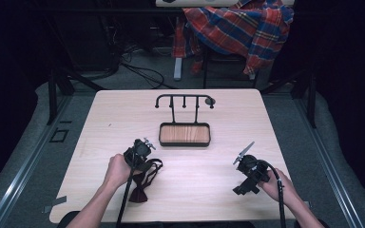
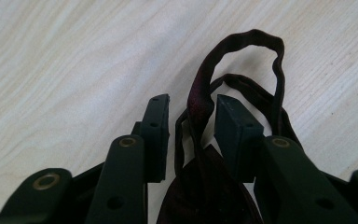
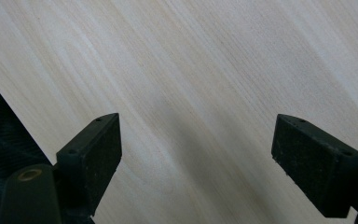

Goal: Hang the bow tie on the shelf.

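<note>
L tool (image 2: pixel 192 112) jaws narrow round bow tie (image 2: pixel 200 182) strap, gaps showing; R tool (image 3: pixel 196 140) wide open

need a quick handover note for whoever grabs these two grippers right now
Left gripper: jaws narrowed around the strap of the dark red bow tie, a small gap showing on each side, so not yet a firm pinch.
Right gripper: open wide over bare table, holding nothing.
Bow tie: flat on the table at the near left, strap looped beyond the jaws.
Black hook stand with wooden tray: mid-table, hooks bare.
Done: left gripper placed on the strap.
Left: finish the pinch and lift; probably hang the tie on the stand.
</note>
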Motion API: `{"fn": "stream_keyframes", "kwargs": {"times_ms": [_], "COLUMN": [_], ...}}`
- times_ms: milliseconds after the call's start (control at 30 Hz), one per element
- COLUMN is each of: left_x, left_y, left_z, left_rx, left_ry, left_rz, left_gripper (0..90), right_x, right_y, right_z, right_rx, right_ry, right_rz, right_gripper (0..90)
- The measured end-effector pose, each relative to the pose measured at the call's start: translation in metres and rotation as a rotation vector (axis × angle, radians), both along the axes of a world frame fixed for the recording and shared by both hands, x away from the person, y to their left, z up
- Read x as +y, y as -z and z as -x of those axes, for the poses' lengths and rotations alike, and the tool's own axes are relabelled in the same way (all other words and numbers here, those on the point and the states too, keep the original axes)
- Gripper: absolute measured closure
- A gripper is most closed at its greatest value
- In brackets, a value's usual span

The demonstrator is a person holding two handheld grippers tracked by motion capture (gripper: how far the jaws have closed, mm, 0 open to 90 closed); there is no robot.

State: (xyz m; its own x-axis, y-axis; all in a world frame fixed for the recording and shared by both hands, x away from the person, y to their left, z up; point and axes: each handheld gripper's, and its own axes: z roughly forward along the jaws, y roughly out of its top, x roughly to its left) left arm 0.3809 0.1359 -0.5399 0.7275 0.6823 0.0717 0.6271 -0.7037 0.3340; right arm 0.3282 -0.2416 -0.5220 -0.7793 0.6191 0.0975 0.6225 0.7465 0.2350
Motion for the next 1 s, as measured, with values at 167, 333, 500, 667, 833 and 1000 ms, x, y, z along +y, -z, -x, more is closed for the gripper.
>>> {"fn": "stream_keyframes", "kwargs": {"times_ms": [167,333,500,667,833,1000], "left_x": [-0.001,-0.001,-0.001,-0.001,-0.002,0.003], "left_y": [0.001,0.002,0.002,0.002,-0.002,-0.008], "left_z": [0.001,0.002,0.002,0.003,0.006,0.008], "left_rx": [-0.004,-0.01,-0.013,-0.009,-0.023,-0.045], "left_ry": [0.009,0.019,0.024,0.033,0.043,0.037], "left_rz": [-0.024,-0.05,-0.057,-0.059,-0.049,-0.039], "left_gripper": [71.9,76.2,81.0,85.2,86.6,87.0], "right_x": [0.0,0.0,0.0,0.0,0.0,0.0], "right_y": [0.0,-0.001,-0.001,0.0,-0.001,-0.001], "right_z": [0.0,0.0,0.0,0.001,0.001,0.001], "right_rx": [0.0,-0.002,-0.004,-0.004,-0.001,-0.001], "right_ry": [0.001,-0.002,-0.005,0.0,-0.001,-0.003], "right_rz": [-0.001,0.007,0.01,0.004,-0.008,-0.006], "right_gripper": [15.9,16.0,15.9,15.9,15.9,15.9]}}
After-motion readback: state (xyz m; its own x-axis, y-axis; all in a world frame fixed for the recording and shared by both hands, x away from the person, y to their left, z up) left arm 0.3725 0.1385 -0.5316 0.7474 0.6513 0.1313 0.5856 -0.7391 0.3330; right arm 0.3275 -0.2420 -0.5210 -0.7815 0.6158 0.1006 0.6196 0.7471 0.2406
